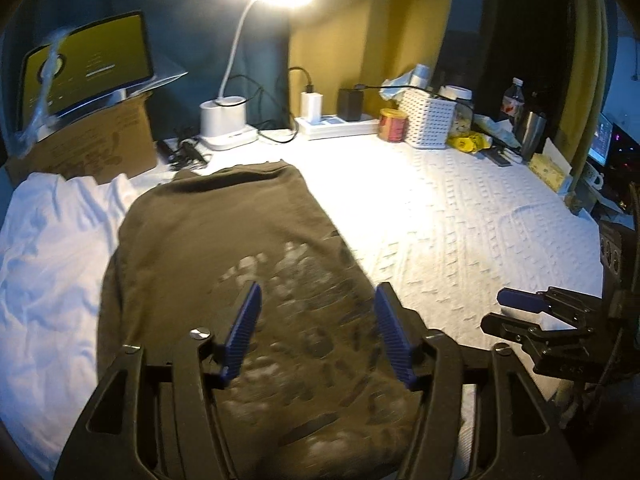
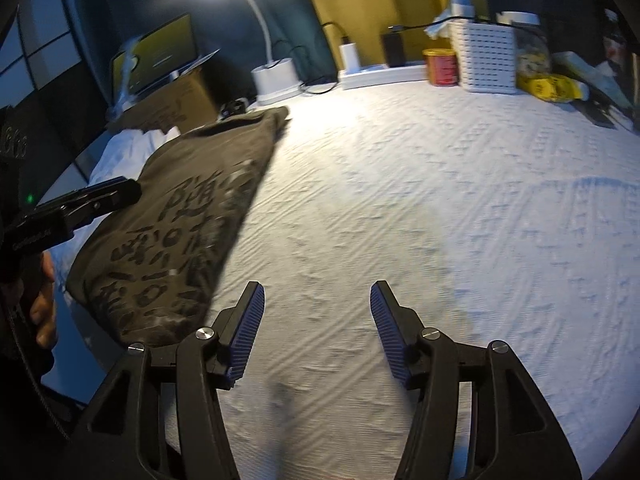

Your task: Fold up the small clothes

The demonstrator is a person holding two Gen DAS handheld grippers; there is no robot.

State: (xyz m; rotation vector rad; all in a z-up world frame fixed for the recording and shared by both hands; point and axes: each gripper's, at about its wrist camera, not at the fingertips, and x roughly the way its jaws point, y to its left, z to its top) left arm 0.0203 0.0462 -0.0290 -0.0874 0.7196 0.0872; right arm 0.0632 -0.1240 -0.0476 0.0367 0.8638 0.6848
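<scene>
My left gripper (image 1: 318, 308) gapes empty over the folded shirt (image 1: 224, 248), whose blurred print defeats reading; my right gripper (image 2: 318, 308) gapes empty too.

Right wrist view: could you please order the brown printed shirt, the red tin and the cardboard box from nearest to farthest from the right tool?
From the right tool:
1. Brown printed shirt, just left of it on the white cover.
2. Cardboard box, far left, behind the shirt.
3. Red tin, at the back, beside the white basket.
</scene>
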